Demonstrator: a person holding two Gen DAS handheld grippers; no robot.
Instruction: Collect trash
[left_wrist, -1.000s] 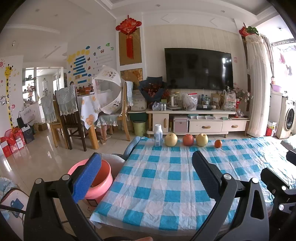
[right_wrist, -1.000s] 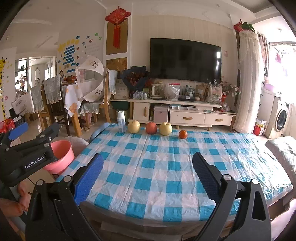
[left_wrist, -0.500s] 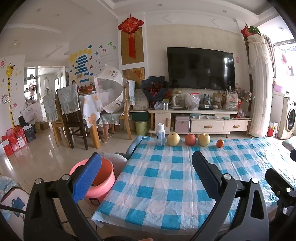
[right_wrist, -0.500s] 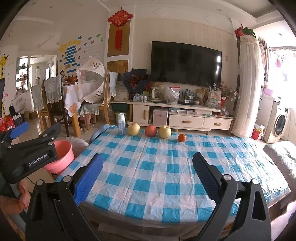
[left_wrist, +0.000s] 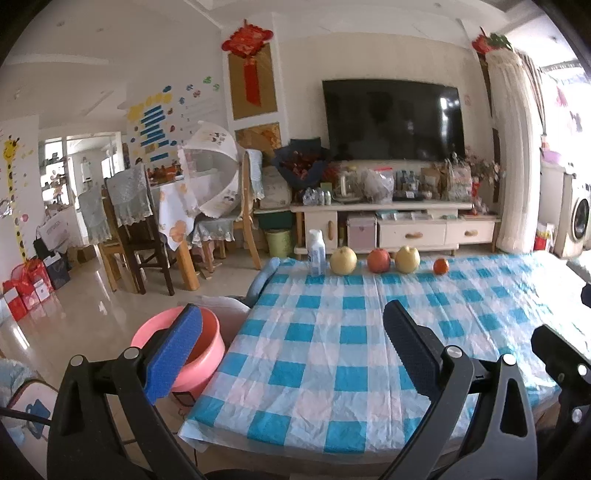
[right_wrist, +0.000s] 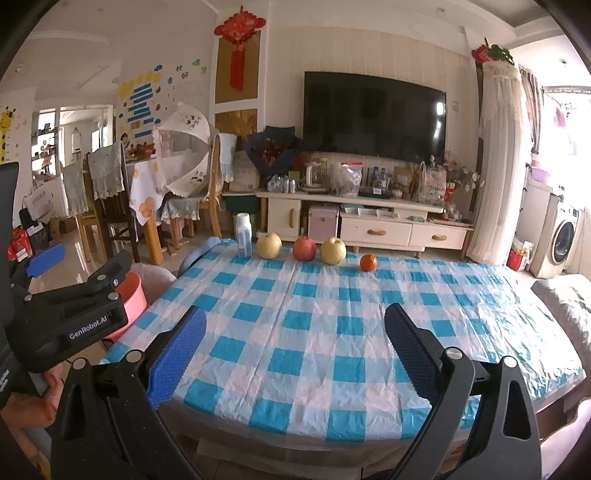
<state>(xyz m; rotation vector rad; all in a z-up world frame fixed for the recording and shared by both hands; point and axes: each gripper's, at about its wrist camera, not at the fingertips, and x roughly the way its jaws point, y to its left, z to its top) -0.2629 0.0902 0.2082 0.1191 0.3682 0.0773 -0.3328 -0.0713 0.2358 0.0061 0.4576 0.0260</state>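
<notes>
White plastic bottle (left_wrist: 317, 252) is standing upright at the far edge of the checked tablecloth (left_wrist: 332, 350), likely the only trash-like item; judging it the target. Just right of the bottle a row is sitting: yellow pear (left_wrist: 343, 260), red apple (left_wrist: 378, 260), second pear (left_wrist: 407, 259), small orange (left_wrist: 440, 266), each apart from the next. Left of the bottle and below table level, the pink basin (left_wrist: 212, 341) is sitting on the floor, probably the drop spot.

Left gripper (left_wrist: 291, 354) is hovering at the near table edge, well apart from the bottle, fingers spread wide, pinching nothing. Right gripper (right_wrist: 295, 350) is doing the same, spread and empty, also near-side of the bottle.

Step in hand: approach, nothing collected yet. Next move calls for reaching across the cloth toward the bottle, jaws straddling it without knocking the adjacent pear.

Versus a second ago: both views are sitting slightly farther back and higher; the bottle and fruit are unmoved, jaw spread unchanged.
</notes>
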